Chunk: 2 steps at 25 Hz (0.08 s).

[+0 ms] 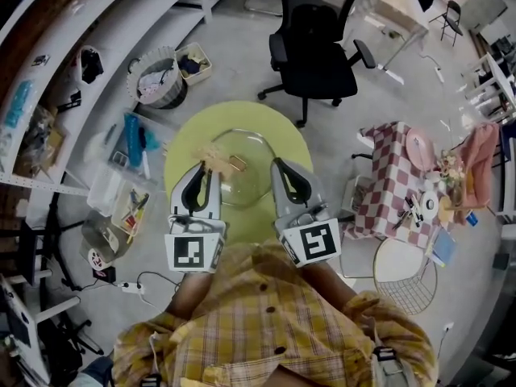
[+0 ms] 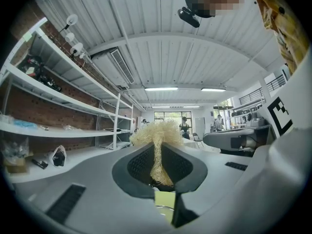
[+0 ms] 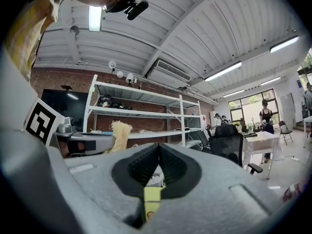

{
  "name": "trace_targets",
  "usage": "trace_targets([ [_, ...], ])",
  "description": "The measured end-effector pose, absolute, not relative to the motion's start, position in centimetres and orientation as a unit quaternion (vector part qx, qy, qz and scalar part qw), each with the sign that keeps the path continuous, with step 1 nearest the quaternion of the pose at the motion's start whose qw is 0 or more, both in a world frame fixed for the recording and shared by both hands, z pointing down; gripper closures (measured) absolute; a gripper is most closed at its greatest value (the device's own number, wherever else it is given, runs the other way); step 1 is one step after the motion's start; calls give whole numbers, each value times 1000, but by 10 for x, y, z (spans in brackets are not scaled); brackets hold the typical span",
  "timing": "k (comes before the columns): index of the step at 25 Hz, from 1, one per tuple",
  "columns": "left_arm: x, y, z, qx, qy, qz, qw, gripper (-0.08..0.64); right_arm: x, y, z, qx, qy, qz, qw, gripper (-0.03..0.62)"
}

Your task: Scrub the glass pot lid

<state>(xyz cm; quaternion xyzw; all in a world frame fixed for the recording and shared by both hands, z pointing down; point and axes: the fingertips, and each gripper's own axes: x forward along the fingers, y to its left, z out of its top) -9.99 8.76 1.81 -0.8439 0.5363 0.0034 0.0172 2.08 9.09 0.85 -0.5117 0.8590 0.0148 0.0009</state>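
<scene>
The clear glass pot lid lies near the middle of the head view on a round yellow-green worktop. A small tan knob shows toward its upper part. Over the lid's upper-left rim sits a straw-coloured fibre scrubber, held by the left gripper. In the left gripper view both fingers are clamped on the bundle's stem, and its frayed head fans out past the tips. The right gripper comes in at the lid's right rim. In the right gripper view its fingers meet at the tips, leaving only a narrow wedge lower down. Nothing shows plainly between them, so I cannot tell whether they nip the glass rim.

The step in hand looks to be the scrub itself, at or near its start. To do it well, the frayed head should press flat to the glass and work in small circles from the rim inward and around the knob. The right gripper should steady the rim so the lid does not skate or tip. Light pressure suits, since the glass is likely slick and the thin stem could pull free.

Beyond the worktop, a black office chair stands at the top of the frame and a pink-and-white checked table at the right.
</scene>
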Motion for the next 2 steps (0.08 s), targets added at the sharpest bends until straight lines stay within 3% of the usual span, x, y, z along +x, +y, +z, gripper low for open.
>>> trace_targets([
  [2, -98, 88, 20, -842, 539, 4, 21, 514, 20, 92, 10, -511, 859, 22, 1, 594],
])
